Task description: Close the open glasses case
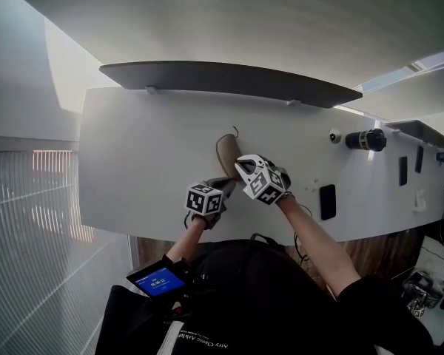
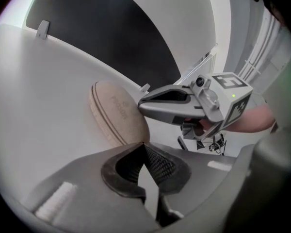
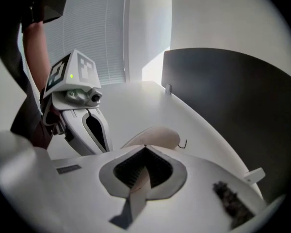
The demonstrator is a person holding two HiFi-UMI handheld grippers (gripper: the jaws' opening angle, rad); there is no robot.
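Count: one tan glasses case (image 1: 227,152), two grippers, one white table (image 1: 148,146).
Case: centre of the head view, flat on the table.
Pose: left gripper (image 1: 224,183) and right gripper (image 1: 241,166) converge at the case's near end.
Jaws: both pairs pressed together, empty.
Left gripper view only: the case's edge seam (image 2: 103,123).

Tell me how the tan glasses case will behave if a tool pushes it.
The glasses case looks like a rigid seamed clamshell, so it probably keeps its shape. On the smooth white table it may slide or pivot if nudged off-centre. It lies low, so tipping seems unlikely.
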